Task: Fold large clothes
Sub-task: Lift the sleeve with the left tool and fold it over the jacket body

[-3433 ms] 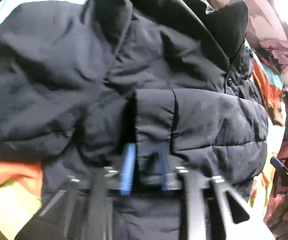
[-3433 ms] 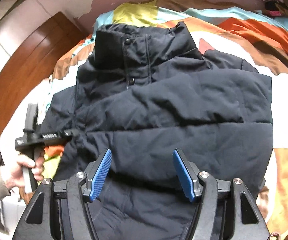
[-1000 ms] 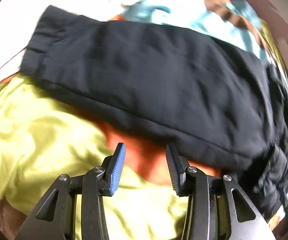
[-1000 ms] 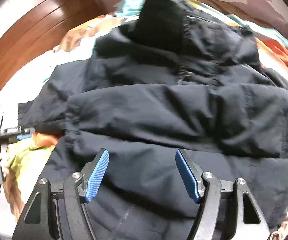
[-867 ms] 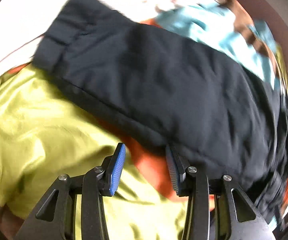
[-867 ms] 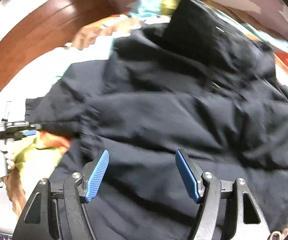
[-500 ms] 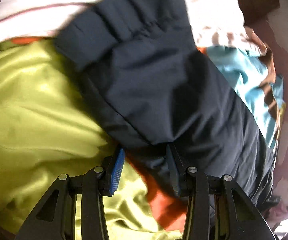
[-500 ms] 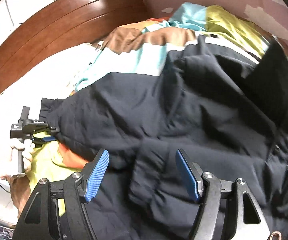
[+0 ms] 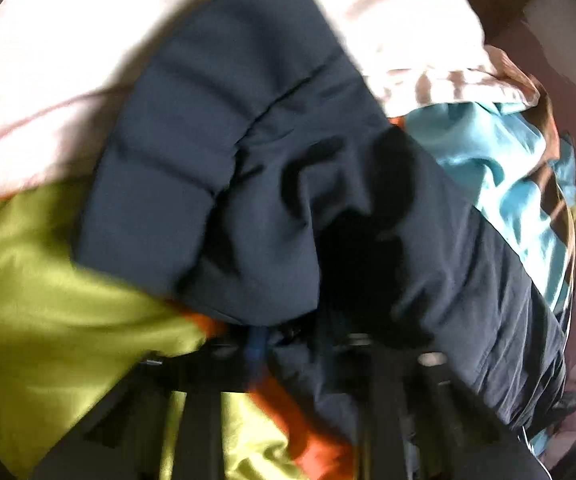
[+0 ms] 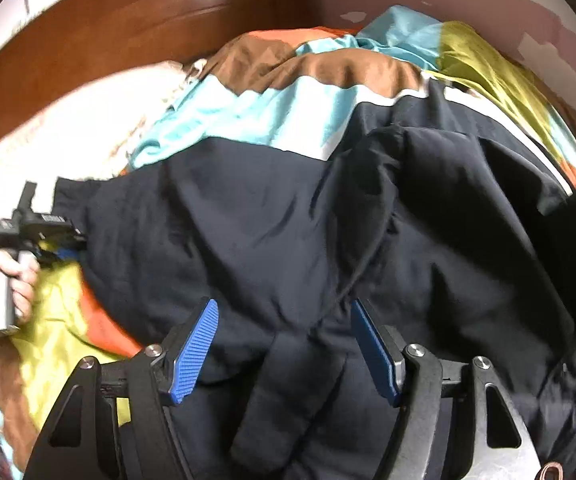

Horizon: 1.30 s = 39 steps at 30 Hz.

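Left wrist view: the dark navy padded jacket (image 9: 271, 184) lies on a bed covered by a patchwork bedspread of yellow-green, orange, light blue and brown satin (image 9: 47, 288). Its quilted sleeve end (image 9: 175, 152) points up-left, the cuff bulky and soft. The left hand-held gripper (image 9: 288, 340) points steeply down and is pinched together on the sleeve's lower edge, fabric bunching over the pads; the picture is blurred. I judge the jacket light for its bulk, puffy, slack and rather slippery, so it will spring back and slide unless taken at a seam, cuff or hem.

Right wrist view: the jacket (image 10: 288, 232) spreads across the bedspread (image 10: 255, 112), in front of a brown wooden headboard (image 10: 127, 28). The right hand-held gripper (image 10: 283, 352) tilts down over the body, blue pads apart but closing, a ridge of cloth between them, not yet pressed. At far left a person's hand (image 10: 3, 280) holds the left hand-held gripper (image 10: 61, 244) at the sleeve's edge.
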Tool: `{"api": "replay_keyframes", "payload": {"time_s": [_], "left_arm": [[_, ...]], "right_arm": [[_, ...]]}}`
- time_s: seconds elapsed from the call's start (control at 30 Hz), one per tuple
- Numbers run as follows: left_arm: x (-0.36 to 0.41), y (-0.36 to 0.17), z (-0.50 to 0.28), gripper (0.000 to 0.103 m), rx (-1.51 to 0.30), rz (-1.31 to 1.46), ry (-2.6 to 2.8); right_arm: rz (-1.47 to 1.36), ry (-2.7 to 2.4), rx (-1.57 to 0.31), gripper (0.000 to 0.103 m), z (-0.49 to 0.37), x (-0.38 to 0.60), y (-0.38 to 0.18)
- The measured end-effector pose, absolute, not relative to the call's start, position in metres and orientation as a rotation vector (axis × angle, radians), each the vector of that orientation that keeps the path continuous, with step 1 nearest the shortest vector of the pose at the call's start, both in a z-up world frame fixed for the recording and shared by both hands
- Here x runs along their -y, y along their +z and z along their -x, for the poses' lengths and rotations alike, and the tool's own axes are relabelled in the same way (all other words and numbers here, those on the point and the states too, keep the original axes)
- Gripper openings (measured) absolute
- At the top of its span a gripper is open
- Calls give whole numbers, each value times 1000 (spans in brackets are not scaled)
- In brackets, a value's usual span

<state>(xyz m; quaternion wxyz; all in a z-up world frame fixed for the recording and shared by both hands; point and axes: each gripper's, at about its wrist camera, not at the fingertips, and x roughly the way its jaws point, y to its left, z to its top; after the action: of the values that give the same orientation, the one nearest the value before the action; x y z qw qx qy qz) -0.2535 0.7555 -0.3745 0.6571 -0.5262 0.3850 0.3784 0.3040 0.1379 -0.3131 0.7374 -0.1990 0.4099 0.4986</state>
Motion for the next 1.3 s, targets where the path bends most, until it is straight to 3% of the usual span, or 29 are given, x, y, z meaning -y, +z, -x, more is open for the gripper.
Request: {"api": "replay_keyframes", "payload": {"time_s": [0.07, 0.2, 0.4, 0.63, 1.07, 1.3], "left_arm": [[-753, -362, 255, 6, -846, 1162, 850], [-738, -311, 272, 5, -722, 1079, 839], [-655, -210, 244, 5, -643, 649, 703], [-594, -197, 149, 5, -661, 368, 543], [-497, -222, 62, 5, -714, 230, 391], [-452, -225, 45, 5, -750, 181, 349]], "right_arm": [[538, 1105, -888, 4, -297, -153, -325], [612, 1133, -911, 5, -291, -171, -347], [522, 1108, -1069, 4, -311, -190, -371], [300, 1096, -1226, 1, -339, -176, -375], [92, 1077, -1155, 8, -346, -34, -328], [-23, 964, -1192, 47, -361, 58, -312]]}}
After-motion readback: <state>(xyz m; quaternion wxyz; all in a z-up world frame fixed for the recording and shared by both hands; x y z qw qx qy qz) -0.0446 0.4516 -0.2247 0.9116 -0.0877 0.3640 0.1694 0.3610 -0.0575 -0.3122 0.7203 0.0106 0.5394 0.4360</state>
